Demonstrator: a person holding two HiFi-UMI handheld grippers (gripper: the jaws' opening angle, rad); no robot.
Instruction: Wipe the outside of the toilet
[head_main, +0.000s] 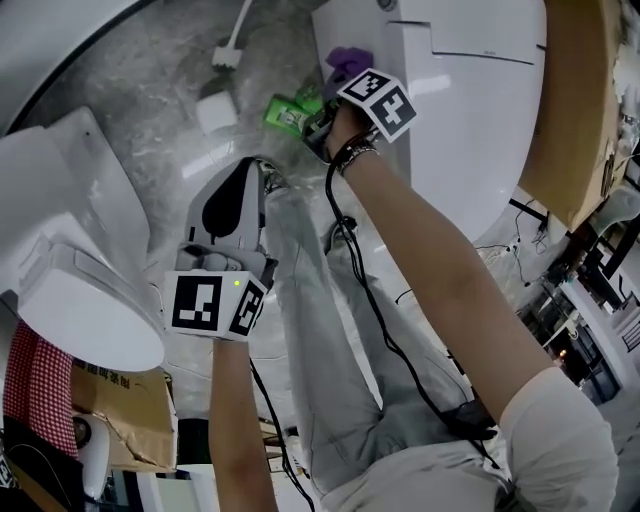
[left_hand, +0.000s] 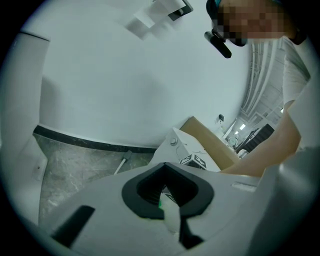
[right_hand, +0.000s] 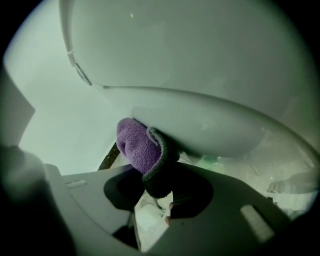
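Cloth (right_hand: 137, 145), one purple piece, sits clamped in our right tool (right_hand: 152, 186), its folded edge pressed against the lower outer curve of the toilet (right_hand: 200, 75). Our left tool (left_hand: 167, 202) hovers closed on nothing, well apart from it. We count two toilets; open floor (head_main: 170, 100) separates this one from the second toilet (head_main: 70, 270).

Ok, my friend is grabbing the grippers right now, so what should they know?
Right gripper: shut on the purple cloth, which sits against the curved side of the toilet.
Left gripper: shut, holding nothing, away from the toilet.
Done: the cloth is at the bowl; how much is already clean cannot be told.
Left: probably wipe round the rest of the outside.
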